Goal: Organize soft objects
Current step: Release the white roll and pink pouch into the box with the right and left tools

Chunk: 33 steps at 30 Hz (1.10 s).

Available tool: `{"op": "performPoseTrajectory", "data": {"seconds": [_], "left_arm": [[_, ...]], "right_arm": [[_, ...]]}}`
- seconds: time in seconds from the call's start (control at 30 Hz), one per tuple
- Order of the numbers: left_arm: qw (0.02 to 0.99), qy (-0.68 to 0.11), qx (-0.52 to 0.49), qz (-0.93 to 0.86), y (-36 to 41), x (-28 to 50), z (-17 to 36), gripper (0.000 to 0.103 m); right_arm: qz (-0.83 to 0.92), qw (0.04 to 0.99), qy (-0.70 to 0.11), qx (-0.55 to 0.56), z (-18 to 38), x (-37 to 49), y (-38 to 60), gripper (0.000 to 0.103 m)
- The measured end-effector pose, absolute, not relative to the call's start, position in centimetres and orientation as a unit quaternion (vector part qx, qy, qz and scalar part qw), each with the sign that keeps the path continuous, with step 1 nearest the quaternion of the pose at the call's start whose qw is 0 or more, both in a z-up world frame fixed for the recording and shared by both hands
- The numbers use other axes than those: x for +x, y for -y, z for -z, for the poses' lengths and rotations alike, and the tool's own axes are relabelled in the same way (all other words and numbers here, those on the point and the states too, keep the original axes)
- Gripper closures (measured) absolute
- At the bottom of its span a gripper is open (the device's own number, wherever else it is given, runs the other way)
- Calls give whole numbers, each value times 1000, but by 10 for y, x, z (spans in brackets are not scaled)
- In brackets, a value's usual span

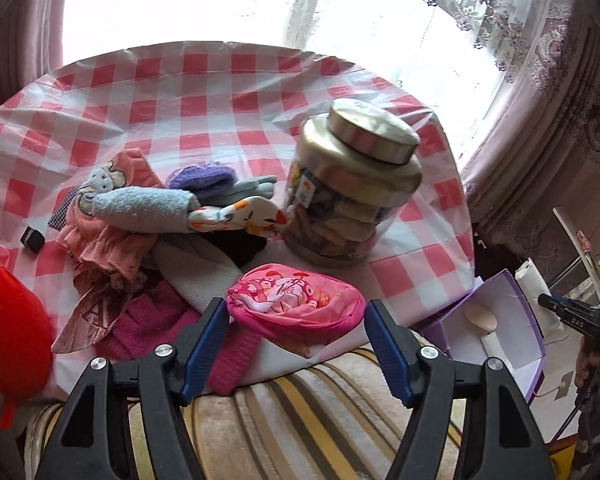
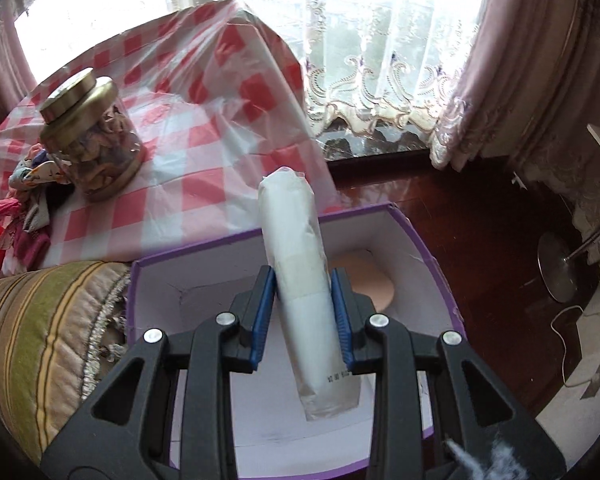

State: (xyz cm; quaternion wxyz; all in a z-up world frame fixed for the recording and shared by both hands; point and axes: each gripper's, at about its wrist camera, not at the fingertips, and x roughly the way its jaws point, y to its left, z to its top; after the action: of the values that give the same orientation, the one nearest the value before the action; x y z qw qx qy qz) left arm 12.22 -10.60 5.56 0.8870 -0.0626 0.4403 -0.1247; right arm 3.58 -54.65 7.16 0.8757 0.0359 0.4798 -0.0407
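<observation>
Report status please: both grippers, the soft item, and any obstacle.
Right gripper shut on white wrapped roll, above purple box. Left gripper open, pink pouch between jaws, not gripped. Jar beside clothes pile, not blocking.

The tabletop is covered by a red-and-white checked plastic cloth. A heap of soft items is piled at its near edge. A lidded clear jar is set upright just beside the heap. A small black object is placed apart.
</observation>
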Motion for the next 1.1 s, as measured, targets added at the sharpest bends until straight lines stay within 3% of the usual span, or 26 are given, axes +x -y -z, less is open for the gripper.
{"op": "performPoseTrajectory", "data": {"seconds": [0.2,0.27,0.33,0.4,0.47,0.53,0.87,1.1], "left_arm": [[886,-429,-38,171,152,112,-73,33],[883,-431,-27,187,170,110,-73,47],[877,-435,-19,204,187,108,-72,47],[869,-442,-13,221,206,107,-70,47],[864,-445,3,235,226,106,-68,47],[859,-447,18,250,244,104,-63,47],[809,-451,84,368,366,90,-53,47],[782,-459,118,405,428,95,-32,26]], "right_arm": [[97,858,-503,38,-45,17,582,69],[106,852,-511,31,-39,12,591,69],[113,848,-518,22,-32,10,598,68],[128,842,-524,17,-25,10,607,64],[148,832,-535,9,-17,9,616,48],[159,829,-537,9,-13,4,625,42],[147,846,-510,47,-26,-13,634,36],[131,852,-504,51,-30,-15,624,33]]}}
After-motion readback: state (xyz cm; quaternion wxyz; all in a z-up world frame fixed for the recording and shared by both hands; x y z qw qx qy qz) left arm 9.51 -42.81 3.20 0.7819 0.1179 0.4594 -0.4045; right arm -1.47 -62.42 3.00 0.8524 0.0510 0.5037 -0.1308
